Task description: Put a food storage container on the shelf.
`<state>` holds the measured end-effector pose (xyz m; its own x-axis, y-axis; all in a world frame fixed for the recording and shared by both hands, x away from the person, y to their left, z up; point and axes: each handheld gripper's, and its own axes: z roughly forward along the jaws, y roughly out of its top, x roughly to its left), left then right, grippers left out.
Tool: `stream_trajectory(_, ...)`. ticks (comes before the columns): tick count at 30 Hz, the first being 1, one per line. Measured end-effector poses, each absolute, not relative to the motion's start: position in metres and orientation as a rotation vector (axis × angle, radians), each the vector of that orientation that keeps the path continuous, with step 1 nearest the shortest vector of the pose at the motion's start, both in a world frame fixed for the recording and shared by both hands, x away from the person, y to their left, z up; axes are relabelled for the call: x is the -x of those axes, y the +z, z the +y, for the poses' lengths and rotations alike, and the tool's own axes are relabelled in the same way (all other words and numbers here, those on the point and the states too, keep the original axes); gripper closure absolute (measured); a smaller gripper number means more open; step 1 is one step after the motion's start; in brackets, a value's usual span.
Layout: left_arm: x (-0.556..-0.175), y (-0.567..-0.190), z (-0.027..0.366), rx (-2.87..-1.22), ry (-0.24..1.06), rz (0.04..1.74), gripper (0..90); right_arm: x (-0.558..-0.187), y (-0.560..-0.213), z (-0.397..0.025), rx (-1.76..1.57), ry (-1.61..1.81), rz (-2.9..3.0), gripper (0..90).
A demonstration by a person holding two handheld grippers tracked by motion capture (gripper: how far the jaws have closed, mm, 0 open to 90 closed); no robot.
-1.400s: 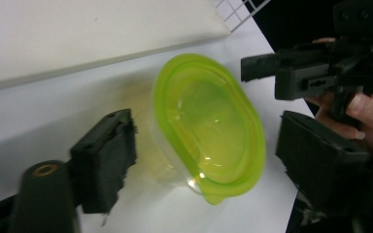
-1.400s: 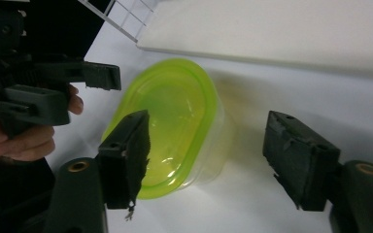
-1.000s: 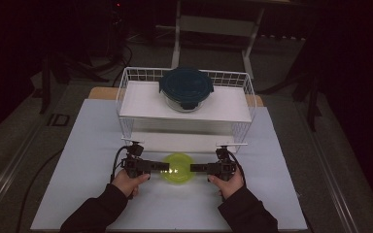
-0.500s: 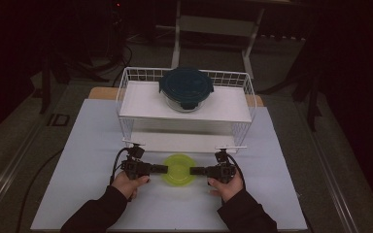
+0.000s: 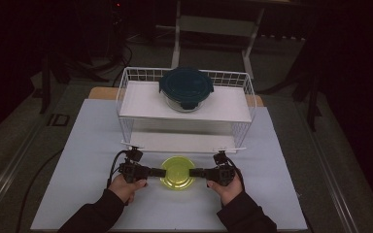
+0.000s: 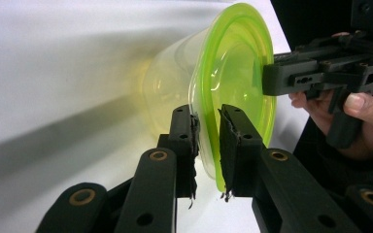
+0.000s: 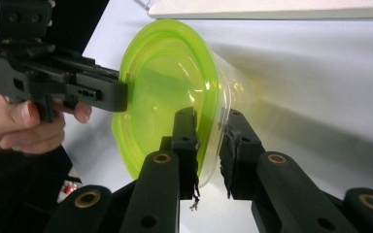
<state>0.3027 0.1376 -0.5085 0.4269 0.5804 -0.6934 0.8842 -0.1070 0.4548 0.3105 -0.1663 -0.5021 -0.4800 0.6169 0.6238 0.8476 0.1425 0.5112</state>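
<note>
A clear round tub with a yellow-green lid (image 5: pixel 178 172) sits low over the white table, in front of the rack. My left gripper (image 5: pixel 158 172) grips its left edge and my right gripper (image 5: pixel 197 172) its right edge. In the left gripper view the lid (image 6: pixel 233 63) stands on edge, and the left gripper (image 6: pixel 206 124) is shut on its rim. The other gripper meets the far rim there. In the right gripper view the right gripper (image 7: pixel 209 128) pinches the rim of the lid (image 7: pixel 165 92).
A white wire rack (image 5: pixel 124 92) with two white shelves stands behind the tub. A glass container with a dark teal lid (image 5: pixel 186 87) rests on its top shelf. The table top (image 5: pixel 87 145) lies bare to the left and right.
Both grippers and the tub between them have shifted slightly toward the person and a little lower. The rack and teal-lidded container have not moved.
</note>
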Motion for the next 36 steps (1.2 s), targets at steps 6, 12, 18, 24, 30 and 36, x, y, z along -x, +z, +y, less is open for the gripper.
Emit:
stream_trajectory(6,-0.298,-0.503,0.136,-1.806,-0.397,1.277,80.6,-0.306,-0.498,-0.165,1.444,-1.253,-2.183,80.6)
stream_trajectory(12,-0.295,-0.496,0.136,-1.791,-0.396,1.262,80.6,-0.301,-0.489,-0.165,1.444,-1.271,-2.212,80.6)
stream_trajectory(18,-0.293,-0.483,0.134,-1.779,-0.379,1.229,80.7,-0.298,-0.476,-0.168,1.438,-1.303,-2.218,80.6)
stream_trajectory(24,-0.290,-0.466,0.134,-1.763,-0.360,1.202,80.7,-0.296,-0.459,-0.170,1.434,-1.330,-2.227,80.6)
stream_trajectory(30,-0.286,-0.450,0.136,-1.744,-0.334,1.182,80.6,-0.293,-0.443,-0.171,1.418,-1.366,-2.232,80.6)
stream_trajectory(36,-0.285,-0.432,0.138,-1.717,-0.305,1.151,80.6,-0.292,-0.424,-0.171,1.400,-1.412,-2.239,80.6)
